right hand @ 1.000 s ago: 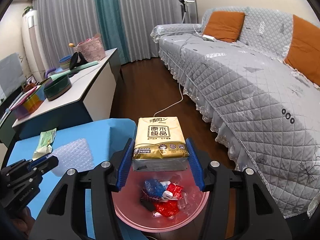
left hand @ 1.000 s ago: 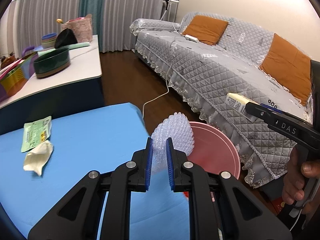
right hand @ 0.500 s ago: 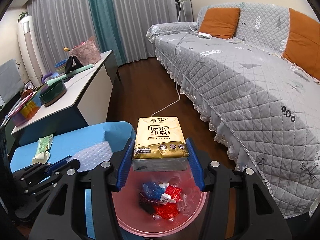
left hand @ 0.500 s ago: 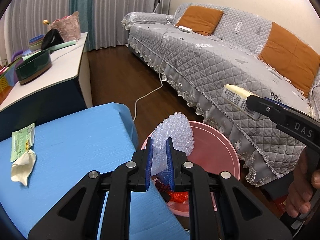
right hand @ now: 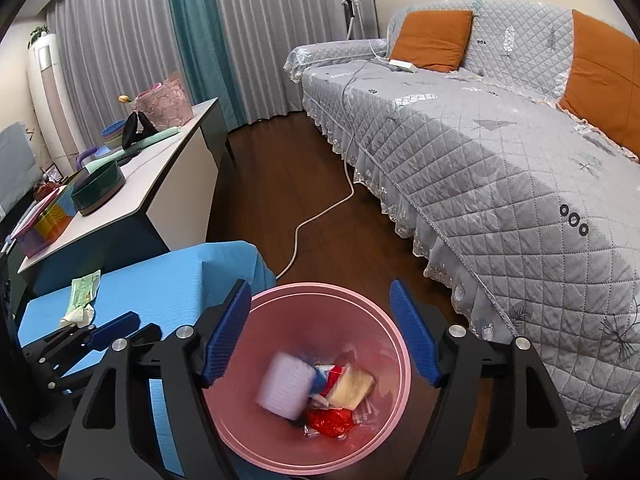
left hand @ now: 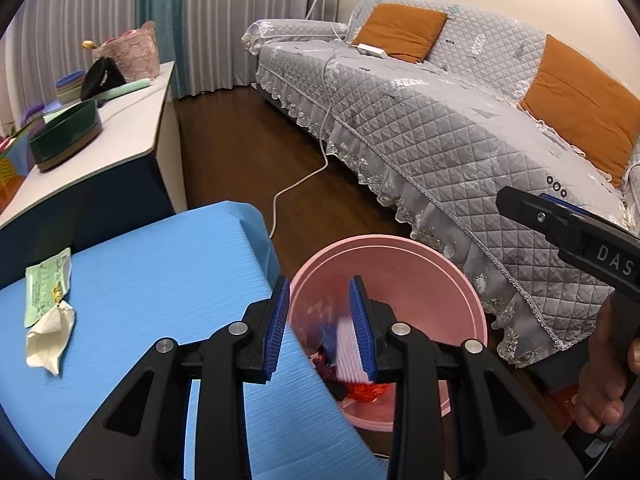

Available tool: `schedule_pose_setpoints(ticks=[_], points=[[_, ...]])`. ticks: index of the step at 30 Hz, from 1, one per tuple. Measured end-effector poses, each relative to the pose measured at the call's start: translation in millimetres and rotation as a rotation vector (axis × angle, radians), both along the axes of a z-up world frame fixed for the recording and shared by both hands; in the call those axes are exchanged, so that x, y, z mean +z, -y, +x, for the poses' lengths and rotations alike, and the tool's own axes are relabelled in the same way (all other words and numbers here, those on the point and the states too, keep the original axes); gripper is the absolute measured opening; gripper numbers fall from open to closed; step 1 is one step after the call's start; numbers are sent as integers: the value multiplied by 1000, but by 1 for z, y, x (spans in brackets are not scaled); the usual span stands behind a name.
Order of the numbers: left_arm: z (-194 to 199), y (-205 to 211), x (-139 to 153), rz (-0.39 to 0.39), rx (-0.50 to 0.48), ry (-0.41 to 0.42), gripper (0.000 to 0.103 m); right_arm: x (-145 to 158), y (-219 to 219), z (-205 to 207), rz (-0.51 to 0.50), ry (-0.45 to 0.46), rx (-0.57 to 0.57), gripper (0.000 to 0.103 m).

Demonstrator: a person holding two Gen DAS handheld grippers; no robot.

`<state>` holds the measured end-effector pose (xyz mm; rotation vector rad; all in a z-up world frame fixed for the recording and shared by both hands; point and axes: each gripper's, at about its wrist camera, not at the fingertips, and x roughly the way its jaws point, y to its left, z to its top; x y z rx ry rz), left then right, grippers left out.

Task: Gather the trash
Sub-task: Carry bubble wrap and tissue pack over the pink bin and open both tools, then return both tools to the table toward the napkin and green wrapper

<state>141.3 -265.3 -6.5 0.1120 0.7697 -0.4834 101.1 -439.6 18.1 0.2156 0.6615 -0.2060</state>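
Observation:
A pink bin [right hand: 390, 344] stands on the floor by the blue table [left hand: 152, 280]; it also shows in the left wrist view [left hand: 440, 276]. Both grippers are open and empty over it. My left gripper [left hand: 322, 328] is at the bin's left rim. My right gripper [right hand: 320, 334] is above its middle. Inside lie the bubble wrap [right hand: 286, 384], blurred, the tissue pack [right hand: 352, 386] and red and blue wrappers [right hand: 330, 420]. The bubble wrap also shows in the left wrist view [left hand: 348, 352]. A green packet [left hand: 48, 286] and a crumpled tissue [left hand: 50, 338] lie on the table's left.
A grey quilted sofa [right hand: 500, 152] with orange cushions runs along the right. A white cable [right hand: 320, 212] crosses the wooden floor. A white side counter [right hand: 160, 176] at the left holds a dark bowl [right hand: 98, 188] and a pink basket [right hand: 162, 104].
Both grippers opened. The bubble wrap dropped from the left one and the tissue pack from the right one into the pink bin.

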Motion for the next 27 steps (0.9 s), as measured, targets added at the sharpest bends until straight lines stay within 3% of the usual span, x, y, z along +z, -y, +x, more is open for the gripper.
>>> schedule_pose_setpoints(ticks=[8,16,27], points=[[-8,-37,16,-13,40,23,31,2,-17,2,-4,15,25,72],[-15,-102,40,-2,104,74,31,9,-56,4,-22,50,83,70],[5,-222,48,73,228,116,31,15,-108,9,-15,96,177,54]])
